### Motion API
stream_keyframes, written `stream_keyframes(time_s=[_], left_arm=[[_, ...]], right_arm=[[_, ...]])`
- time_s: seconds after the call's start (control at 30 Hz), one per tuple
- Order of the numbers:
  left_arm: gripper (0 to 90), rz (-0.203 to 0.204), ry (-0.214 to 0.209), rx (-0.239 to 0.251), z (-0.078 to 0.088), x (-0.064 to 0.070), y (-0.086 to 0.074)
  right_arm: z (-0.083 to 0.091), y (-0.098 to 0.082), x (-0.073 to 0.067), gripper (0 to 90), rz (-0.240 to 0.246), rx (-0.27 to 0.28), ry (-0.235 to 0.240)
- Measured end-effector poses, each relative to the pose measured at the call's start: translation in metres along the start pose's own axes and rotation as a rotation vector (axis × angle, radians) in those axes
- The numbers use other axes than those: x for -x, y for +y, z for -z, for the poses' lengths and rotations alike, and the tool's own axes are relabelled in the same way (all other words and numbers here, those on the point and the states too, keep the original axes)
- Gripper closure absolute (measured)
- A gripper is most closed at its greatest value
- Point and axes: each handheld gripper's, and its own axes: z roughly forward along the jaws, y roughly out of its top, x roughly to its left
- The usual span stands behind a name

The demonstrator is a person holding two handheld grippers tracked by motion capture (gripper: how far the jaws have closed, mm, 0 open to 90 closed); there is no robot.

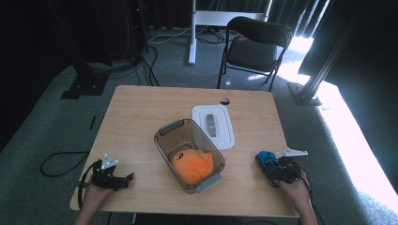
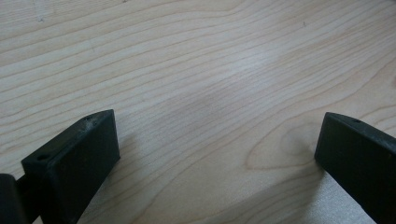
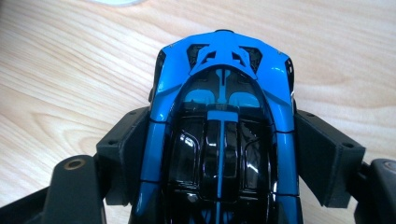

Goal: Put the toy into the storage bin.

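The blue toy car [image 3: 223, 130] sits between the jaws of my right gripper [image 1: 276, 169], whose pads press its two sides, near the right front edge of the table [image 1: 141, 108]. My left gripper [image 1: 112, 178] rests wide open, holding nothing, left of the clear bin [image 1: 165, 140].

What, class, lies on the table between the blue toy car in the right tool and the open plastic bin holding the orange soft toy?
Nothing visible. The right tool grips the blue toy car near the table's right edge, and only bare table lies between it and the open plastic bin. The white lid lies farther back, beside the bin, off that line.
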Motion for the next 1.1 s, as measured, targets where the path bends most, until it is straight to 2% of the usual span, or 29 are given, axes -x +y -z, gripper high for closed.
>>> stream_keyframes(time_s=[0.17,0.27,0.43,1.1], left_arm=[[0.1,0.0,0.0,0.0,0.0,0.0,0.0],[0.1,0.001,0.0,0.001,0.0,0.0,0.0],[0.2,0.001,0.0,0.001,0.0,0.0,0.0],[0.2,-0.001,0.0,-0.001,0.0,0.0,0.0]], right_arm=[[0.008,0.009,-0.003,24.9,0.003,0.023,0.01],[0.015,0.019,-0.008,24.9,0.015,0.036,0.031],[0.022,0.031,-0.016,24.9,0.04,0.053,0.039],[0.032,0.076,-0.052,24.9,0.114,0.084,0.093]])
